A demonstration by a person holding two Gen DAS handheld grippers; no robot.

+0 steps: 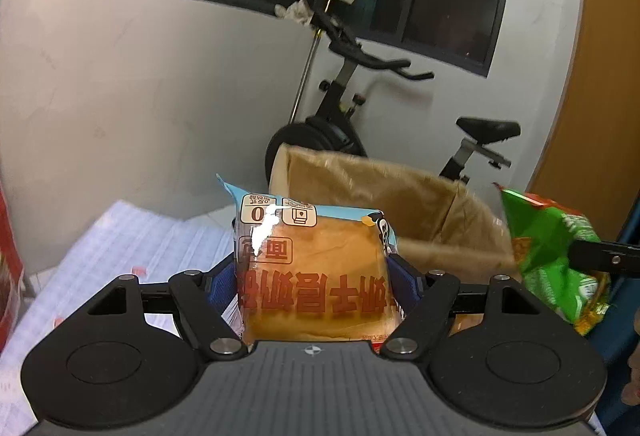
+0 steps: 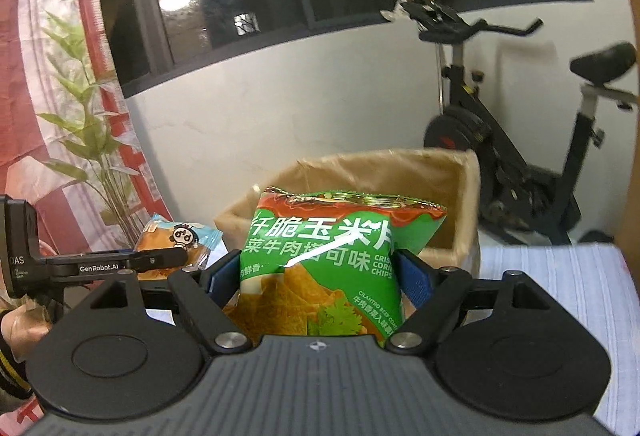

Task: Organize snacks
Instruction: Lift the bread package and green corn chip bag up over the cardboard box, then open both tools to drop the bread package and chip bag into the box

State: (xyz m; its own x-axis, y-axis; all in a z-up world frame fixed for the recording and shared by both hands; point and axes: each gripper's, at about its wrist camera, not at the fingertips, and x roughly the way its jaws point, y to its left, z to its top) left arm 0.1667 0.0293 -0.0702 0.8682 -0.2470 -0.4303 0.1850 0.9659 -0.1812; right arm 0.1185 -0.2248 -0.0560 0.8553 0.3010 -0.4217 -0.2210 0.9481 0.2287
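Observation:
My left gripper (image 1: 312,276) is shut on a wrapped bread packet (image 1: 312,268) with a blue top edge and red print, held up off the table. In the right wrist view the same bread packet (image 2: 176,240) shows at left in the left gripper (image 2: 160,260). My right gripper (image 2: 320,272) is shut on a green bag of corn chips (image 2: 324,260), its blue pads pressing both sides. That green bag (image 1: 556,260) also appears at the right of the left wrist view. A brown cardboard box (image 1: 400,204) stands open just beyond both snacks, also seen as the box (image 2: 440,176).
A pale striped cloth covers the table (image 1: 132,236). An exercise bike (image 2: 500,140) stands behind the box against the white wall. A red patterned bag and a green plant (image 2: 92,140) are at the left. A hand (image 2: 20,328) holds the left gripper.

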